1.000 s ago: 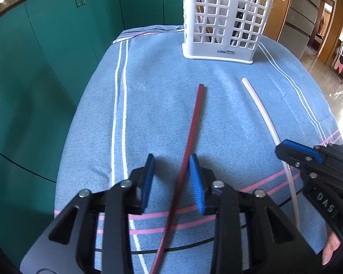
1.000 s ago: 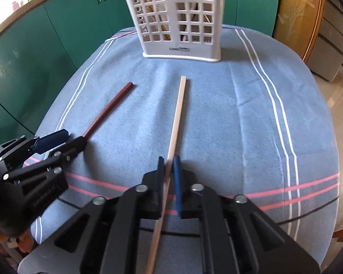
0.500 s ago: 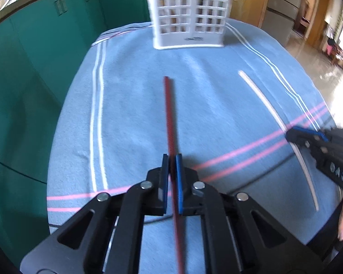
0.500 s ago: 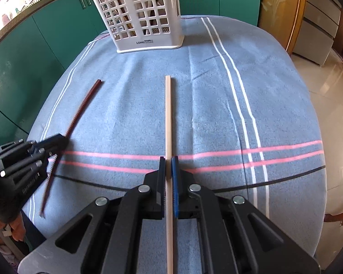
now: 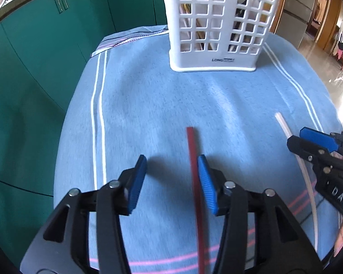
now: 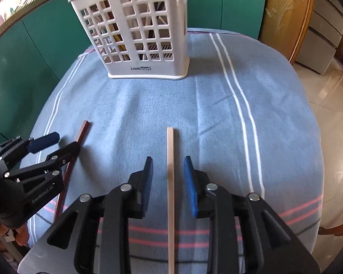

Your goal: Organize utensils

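Note:
A dark red chopstick (image 5: 195, 178) lies lengthwise between the jaws of my left gripper (image 5: 171, 162), close against the right pad, its tip pointing at the white lattice basket (image 5: 212, 22). The jaws are opening and do not press it. A pale wooden chopstick (image 6: 170, 150) runs between the opening jaws of my right gripper (image 6: 168, 161), with a gap on each side. In the right wrist view the left gripper (image 6: 57, 143) sits at the left over the red chopstick (image 6: 83, 130). The right gripper (image 5: 308, 141) shows at the left view's right edge beside the pale chopstick (image 5: 285, 127).
The basket (image 6: 135, 34) stands at the far end of the blue striped cloth (image 6: 217, 114) and holds several utensils. Green cabinets (image 5: 45, 57) run along the left and back. The table's edge drops to a shiny floor (image 6: 331, 91) on the right.
Half a second ago both grippers were shut on their chopsticks; both have now opened. Both views have moved closer to the basket.

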